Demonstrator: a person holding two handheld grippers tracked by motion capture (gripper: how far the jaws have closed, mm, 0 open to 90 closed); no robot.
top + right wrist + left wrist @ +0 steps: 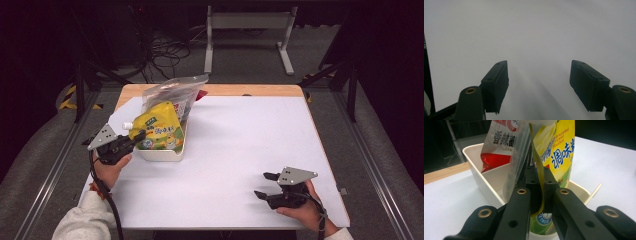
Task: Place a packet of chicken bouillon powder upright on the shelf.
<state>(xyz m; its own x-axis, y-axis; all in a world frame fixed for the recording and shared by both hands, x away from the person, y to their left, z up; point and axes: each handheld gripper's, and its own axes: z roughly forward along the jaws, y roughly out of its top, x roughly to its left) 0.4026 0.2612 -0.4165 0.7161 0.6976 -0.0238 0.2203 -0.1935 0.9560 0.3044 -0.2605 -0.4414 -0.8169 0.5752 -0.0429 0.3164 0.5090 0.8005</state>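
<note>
At far left, the left gripper (134,139) pinches the yellow spouted sauce pouch (157,131) by its edge, jaws closed, inside the white plastic tub (165,155) (lift straight, clearing the clear bag (172,90)); right gripper (266,186) waits open, empty.

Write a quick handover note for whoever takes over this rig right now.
Left gripper: shut on the edge of the yellow spouted seasoning pouch, which stands in the white rectangular plastic bin.
Right gripper: open, holding nothing, over the white table sheet at near right.
A clear bag with a red-and-white packet leans in the same bin, behind the pouch.
Done: pouch gripped. Left: probably lifting it out or settling it; unclear which.
</note>
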